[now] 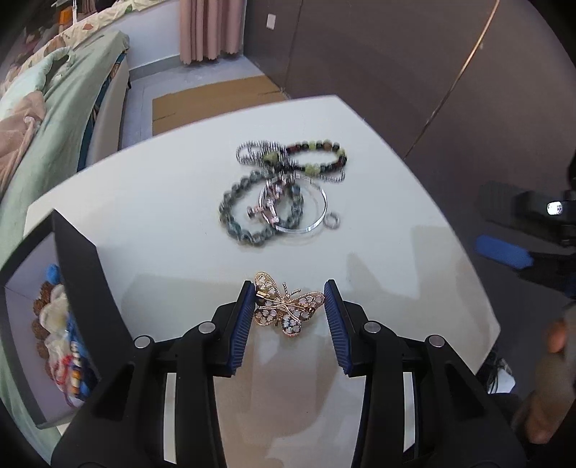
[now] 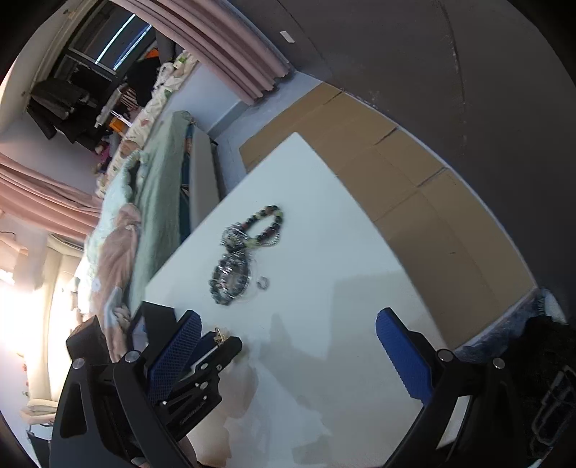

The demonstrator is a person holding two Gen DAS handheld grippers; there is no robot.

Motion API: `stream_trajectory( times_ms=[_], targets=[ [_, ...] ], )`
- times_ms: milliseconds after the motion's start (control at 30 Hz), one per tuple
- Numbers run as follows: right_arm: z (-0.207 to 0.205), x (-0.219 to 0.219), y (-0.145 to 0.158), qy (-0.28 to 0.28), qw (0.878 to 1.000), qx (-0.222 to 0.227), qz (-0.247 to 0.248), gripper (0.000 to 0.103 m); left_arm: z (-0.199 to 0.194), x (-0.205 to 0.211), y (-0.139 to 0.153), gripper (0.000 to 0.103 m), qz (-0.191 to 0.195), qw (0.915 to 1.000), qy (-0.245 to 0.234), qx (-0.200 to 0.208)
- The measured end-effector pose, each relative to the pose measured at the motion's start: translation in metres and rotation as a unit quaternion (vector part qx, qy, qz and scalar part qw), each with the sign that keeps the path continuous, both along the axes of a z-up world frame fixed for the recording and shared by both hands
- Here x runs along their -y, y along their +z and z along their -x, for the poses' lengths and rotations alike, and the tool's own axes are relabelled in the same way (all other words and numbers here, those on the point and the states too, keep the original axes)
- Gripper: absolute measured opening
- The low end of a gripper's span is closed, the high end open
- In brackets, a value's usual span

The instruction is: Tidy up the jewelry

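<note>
Two blue pads of the left gripper (image 1: 289,293) flank a gold butterfly brooch (image 1: 286,307) on the white table (image 1: 144,201), narrowed, left pad touching. The right gripper (image 2: 288,334) gapes wide, empty.

I am working in a home bedroom: a bed (image 1: 54,118) with green and pink bedding lies far left of the white table (image 1: 162,201), pink curtains (image 1: 210,30) hang at the far wall, and flattened cardboard (image 2: 406,187) covers the floor.
</note>
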State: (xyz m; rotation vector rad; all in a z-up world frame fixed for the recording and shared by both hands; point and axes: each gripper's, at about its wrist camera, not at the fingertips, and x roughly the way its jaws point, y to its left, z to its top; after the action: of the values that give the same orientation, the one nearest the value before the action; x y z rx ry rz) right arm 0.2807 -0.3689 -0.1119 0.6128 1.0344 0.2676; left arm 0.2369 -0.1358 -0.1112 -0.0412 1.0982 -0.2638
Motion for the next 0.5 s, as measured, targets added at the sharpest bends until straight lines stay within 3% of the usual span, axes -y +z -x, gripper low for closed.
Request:
stream_trajectory(
  times_ms=[100, 200, 367, 500],
  targets=[
    [-0.005, -0.008, -0.002, 0.000, 1.000, 0.008, -0.008, 0.095, -0.002, -0.008, 0.007, 0.040, 0.016, 0.9998, 0.006, 0.007],
    [-0.013, -0.017, -0.009, 0.000, 1.000, 0.006, -0.018, 0.088, -0.006, -0.017, 0.014, 0.040, 0.029, 0.9994, 0.011, 0.017],
    [-0.026, -0.031, -0.021, 0.012, 0.999, -0.005, -0.052, 0.054, -0.014, -0.037, 0.024, 0.040, 0.054, 0.9978, 0.025, 0.031],
    [-0.036, -0.047, -0.032, 0.020, 0.998, -0.013, -0.058, 0.039, -0.022, -0.052, 0.027, 0.040, 0.072, 0.9960, 0.036, 0.039]
  ],
)
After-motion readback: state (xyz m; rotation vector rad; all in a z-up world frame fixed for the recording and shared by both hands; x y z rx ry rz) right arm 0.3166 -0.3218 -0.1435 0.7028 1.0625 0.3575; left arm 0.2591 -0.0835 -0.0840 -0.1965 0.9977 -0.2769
